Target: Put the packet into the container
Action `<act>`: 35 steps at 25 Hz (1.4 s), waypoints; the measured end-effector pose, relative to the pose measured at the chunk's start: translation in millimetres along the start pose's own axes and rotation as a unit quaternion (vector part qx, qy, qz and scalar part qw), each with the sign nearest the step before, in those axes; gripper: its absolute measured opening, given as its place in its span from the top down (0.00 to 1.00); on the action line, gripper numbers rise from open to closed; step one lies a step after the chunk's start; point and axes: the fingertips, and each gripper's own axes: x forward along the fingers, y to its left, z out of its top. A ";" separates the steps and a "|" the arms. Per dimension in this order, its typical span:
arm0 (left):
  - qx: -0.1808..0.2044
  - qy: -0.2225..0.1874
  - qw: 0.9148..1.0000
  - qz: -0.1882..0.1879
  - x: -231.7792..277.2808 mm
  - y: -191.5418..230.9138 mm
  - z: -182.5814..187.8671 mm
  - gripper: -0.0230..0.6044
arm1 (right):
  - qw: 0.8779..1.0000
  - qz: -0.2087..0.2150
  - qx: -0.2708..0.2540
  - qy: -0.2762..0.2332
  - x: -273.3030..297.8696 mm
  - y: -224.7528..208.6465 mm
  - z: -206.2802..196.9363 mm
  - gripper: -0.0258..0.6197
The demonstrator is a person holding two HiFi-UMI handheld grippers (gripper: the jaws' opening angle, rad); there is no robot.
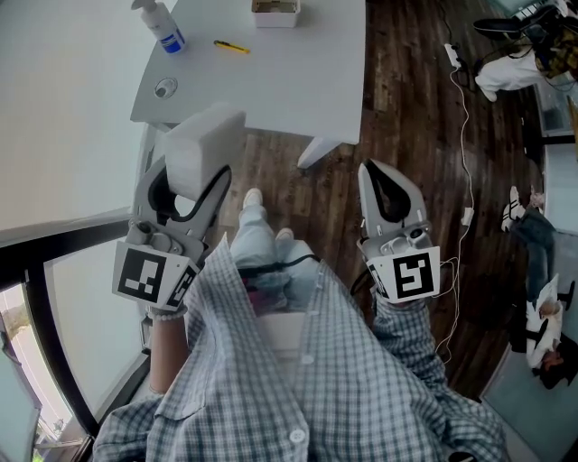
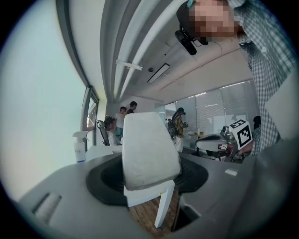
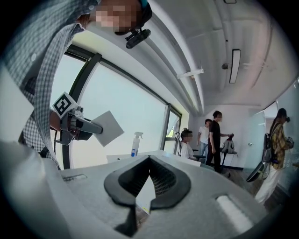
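1. Left claw (image 1: 188,179) is clamped on the white packet (image 1: 206,144). The pads press its two sides, and the packet sticks out beyond the tips.
2. In the left gripper view the packet (image 2: 148,149) fills the centre of the frame, standing upright between the dark pads.
3. Right claw (image 1: 386,173) is closed and empty; in the right gripper view its pads meet at the tips (image 3: 149,159).
4. In the head view the packet is in the air, left of centre, over the near edge of the white tabletop (image 1: 289,81), not touching it.
5. The container (image 1: 275,13), a small white box, sits on the tabletop at the top centre of the frame, well apart from the packet.
6. A spray bottle (image 1: 163,25) and a yellow pen-like thing (image 1: 232,47) lie on the tabletop at upper left.
7. Dark wood floor (image 1: 406,108) on the right.
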 end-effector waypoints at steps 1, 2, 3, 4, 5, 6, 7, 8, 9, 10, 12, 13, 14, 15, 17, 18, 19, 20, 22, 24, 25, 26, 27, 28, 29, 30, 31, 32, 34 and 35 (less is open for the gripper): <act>0.000 0.002 1.000 -0.003 3.6 2.4 0.3 0.55 | 1.000 -0.001 -0.005 0.003 2.9 -2.1 -1.6 0.96; 0.000 0.004 1.000 -0.006 7.1 5.3 0.4 0.55 | 1.000 -0.002 -0.012 0.005 6.1 -4.2 -2.9 0.96; 0.000 0.006 1.000 -0.009 10.6 8.7 0.3 0.55 | 1.000 -0.003 -0.017 0.006 10.0 -5.9 -3.5 0.96; -0.001 0.008 1.000 -0.011 14.1 12.5 0.0 0.55 | 1.000 -0.004 -0.019 0.007 14.6 -7.0 -3.1 0.96; -0.002 0.009 1.000 -0.013 17.7 16.3 -0.3 0.55 | 1.000 -0.005 -0.016 0.008 19.6 -7.4 -2.4 0.96; -0.003 0.011 1.000 -0.016 21.3 20.2 -0.7 0.55 | 1.000 -0.007 -0.009 0.009 24.9 -7.3 -1.3 0.96; -0.004 0.012 1.000 -0.020 25.0 24.3 -1.2 0.55 | 1.000 -0.011 0.000 0.011 30.2 -7.1 -0.4 0.96; -0.005 0.013 1.000 -0.023 29.0 28.8 -1.7 0.55 | 1.000 -0.015 0.005 0.014 35.1 -7.6 -0.5 0.96; -0.005 0.014 1.000 -0.027 33.1 33.7 -1.8 0.55 | 1.000 -0.019 0.004 0.017 39.3 -8.8 -1.8 0.96; -0.006 0.014 0.999 -0.031 37.3 38.8 -1.6 0.55 | 1.000 -0.023 -0.001 0.020 43.2 -10.5 -3.5 0.96; -0.008 0.014 0.999 -0.040 45.8 47.0 -0.1 0.55 | 0.999 -0.028 -0.001 0.024 51.7 -12.4 -4.0 0.96; -0.008 0.013 0.999 -0.044 49.8 50.0 1.0 0.55 | 0.999 -0.030 0.005 0.025 56.5 -12.7 -2.6 0.96; -0.007 0.013 0.999 -0.049 53.8 53.1 2.0 0.55 | 0.999 -0.033 0.009 0.026 61.5 -13.5 -1.0 0.96; -0.006 0.013 0.998 -0.053 58.0 56.9 2.8 0.55 | 0.999 -0.036 0.011 0.027 66.9 -14.6 0.3 0.96; -0.005 0.013 0.998 -0.060 65.5 65.9 4.0 0.55 | 0.999 -0.042 0.009 0.026 77.8 -16.5 3.3 0.96; -0.004 0.012 0.998 -0.063 68.3 70.2 5.2 0.55 | 0.999 -0.044 0.008 0.024 82.2 -16.9 5.4 0.96; -0.003 0.012 0.998 -0.065 70.4 73.7 7.3 0.55 | 0.999 -0.046 0.007 0.023 85.5 -17.0 7.7 0.96; -0.002 0.011 0.998 -0.067 72.1 76.5 10.1 0.55 | 0.999 -0.048 0.007 0.023 87.8 -17.3 10.3 0.96; 0.001 0.009 0.997 -0.071 74.9 81.5 16.5 0.55 | 0.998 -0.053 0.007 0.023 91.3 -17.7 15.6 0.96; 0.002 0.008 0.997 -0.076 78.2 88.7 20.1 0.55 | 0.998 -0.058 0.003 0.025 97.3 -17.5 18.8 0.96; 0.001 0.006 0.997 -0.080 80.4 93.4 20.9 0.55 | 0.998 -0.060 -0.002 0.025 101.5 -17.5 19.5 0.96; -0.003 0.002 0.996 -0.084 82.8 98.0 21.8 0.55 | 0.998 -0.063 -0.005 0.025 106.0 -17.5 20.5 0.96; -0.009 -0.003 0.996 -0.088 84.9 102.2 23.2 0.55 | 0.998 -0.065 -0.004 0.024 110.4 -16.8 22.6 0.96; -0.016 -0.007 0.996 -0.093 86.9 106.6 24.3 0.55 | 0.997 -0.067 -0.003 0.024 114.9 -15.4 24.9 0.96; -0.020 -0.010 0.995 -0.096 89.3 111.7 24.5 0.55 | 0.997 -0.068 -0.006 0.024 120.1 -13.4 26.7 0.96; -0.021 -0.010 0.995 -0.098 92.1 117.4 23.4 0.55 | 0.997 -0.068 -0.012 0.026 125.8 -11.0 27.5 0.96; -0.020 -0.009 0.995 -0.101 95.0 122.8 21.4 0.55 | 0.997 -0.068 -0.021 0.029 131.6 -8.3 27.4 0.96; -0.020 -0.008 0.994 -0.104 97.8 127.6 19.3 0.55 | 0.997 -0.068 -0.029 0.033 136.9 -5.7 26.5 0.96; -0.027 -0.010 0.994 -0.109 102.7 135.3 16.6 0.55 | 0.996 -0.069 -0.039 0.040 145.5 -1.8 24.9 0.96; -0.030 -0.011 0.993 -0.112 105.0 137.7 15.7 0.55 | 0.996 -0.071 -0.039 0.042 148.2 -0.5 24.9 0.96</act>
